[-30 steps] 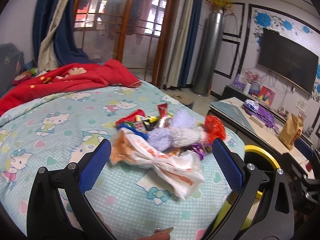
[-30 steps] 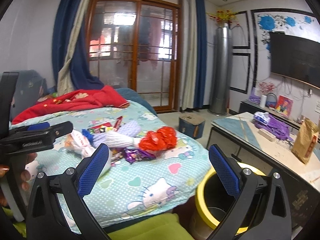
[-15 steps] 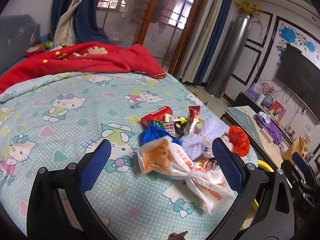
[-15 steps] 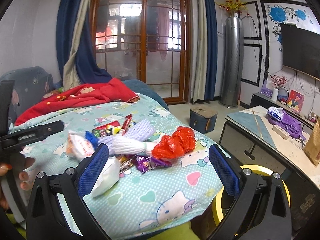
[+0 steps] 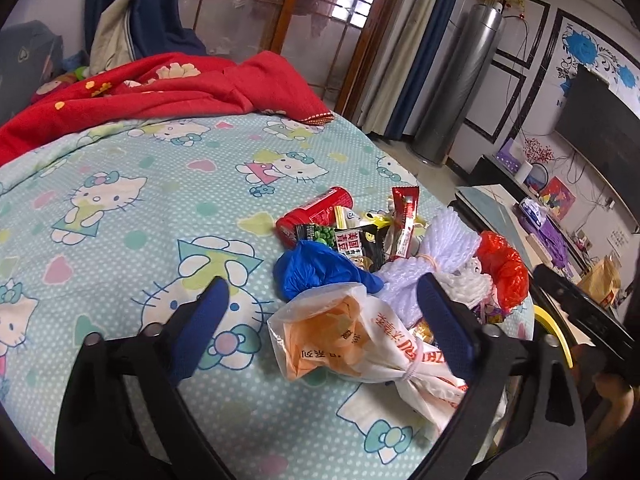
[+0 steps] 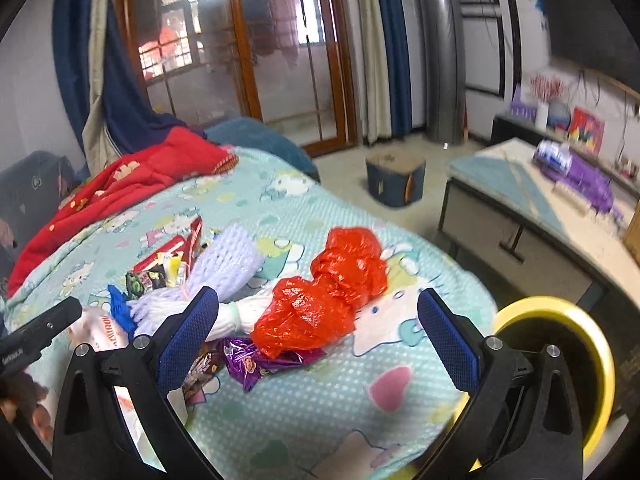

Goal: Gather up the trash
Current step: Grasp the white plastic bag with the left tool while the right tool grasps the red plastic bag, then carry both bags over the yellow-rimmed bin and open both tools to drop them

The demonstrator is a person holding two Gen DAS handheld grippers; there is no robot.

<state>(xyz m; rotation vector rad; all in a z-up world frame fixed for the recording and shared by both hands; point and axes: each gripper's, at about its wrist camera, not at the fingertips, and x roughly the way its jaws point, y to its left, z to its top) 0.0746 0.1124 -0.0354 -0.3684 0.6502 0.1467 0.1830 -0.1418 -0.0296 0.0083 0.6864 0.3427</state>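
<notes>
In the left wrist view, the left gripper [image 5: 320, 308] hangs over the bedspread [image 5: 120, 240] with its jaws spread wide; they have just been closing a little, and the white plastic bag [image 5: 352, 344] lies between them, untouched by the left pad. Beyond it sit a blue bag [image 5: 316, 272], a red can [image 5: 316, 216], snack wrappers [image 5: 360, 240] and white foam netting [image 5: 448, 248]. A red blanket [image 5: 180, 84] lies farther back.

In the right wrist view, the right gripper [image 6: 320, 328] stands wide, holding nothing, with the red plastic bag [image 6: 328, 292] and a purple wrapper [image 6: 248, 360] on the bed between its fingers. A yellow-rimmed bin [image 6: 592, 344] stands beside the bed at the right.
</notes>
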